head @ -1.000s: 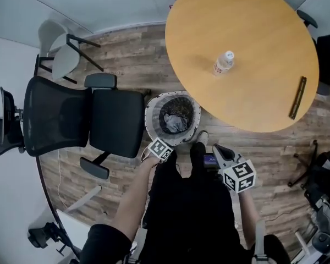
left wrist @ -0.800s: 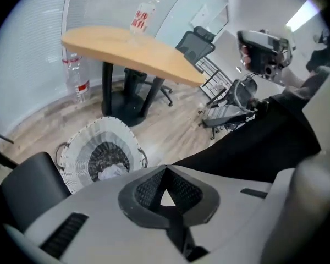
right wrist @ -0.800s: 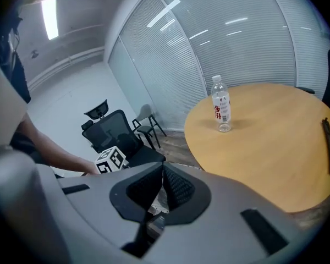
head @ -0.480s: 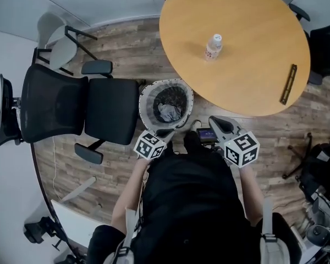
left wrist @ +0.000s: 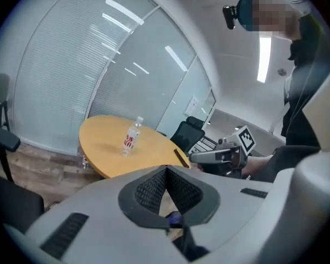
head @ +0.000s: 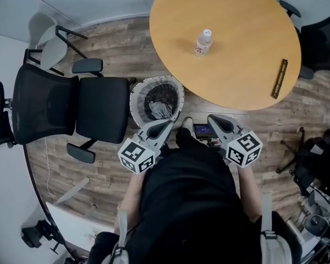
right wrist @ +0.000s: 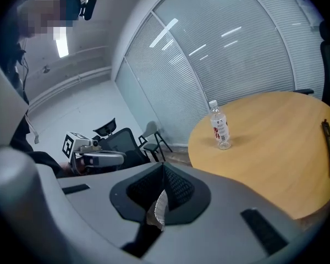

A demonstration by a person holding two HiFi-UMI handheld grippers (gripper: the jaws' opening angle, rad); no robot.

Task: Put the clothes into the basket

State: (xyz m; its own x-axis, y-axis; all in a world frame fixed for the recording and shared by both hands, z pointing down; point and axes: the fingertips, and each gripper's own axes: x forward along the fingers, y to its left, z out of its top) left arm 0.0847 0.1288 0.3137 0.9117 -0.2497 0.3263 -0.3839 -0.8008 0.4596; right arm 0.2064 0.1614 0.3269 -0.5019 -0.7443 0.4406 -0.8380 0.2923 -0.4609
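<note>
The round mesh basket (head: 137, 95) stands on the wood floor between the office chair and the table, with grey and dark clothes (head: 160, 110) lying in it. In the head view my left gripper (head: 168, 124) hangs just this side of the basket, raised in front of my body, jaws shut and empty. My right gripper (head: 210, 117) is level with it on the right, also shut with nothing held. In the left gripper view the left gripper (left wrist: 166, 171) has its pads meeting, and the right gripper (right wrist: 164, 171) looks the same in its own view, with a bit of basket mesh (right wrist: 155, 210) showing below.
A black office chair (head: 77, 114) stands left of the basket. The round wooden table (head: 247, 32) reaches close on the right and carries a water bottle (head: 202, 42) and a dark bar (head: 279, 78). A white chair (head: 47, 40) stands far left, another dark chair (head: 322, 40) far right.
My left gripper has risen from low beside the basket to waist height and tilted toward level. The right gripper has lifted slightly. The clothes stay in the basket.
</note>
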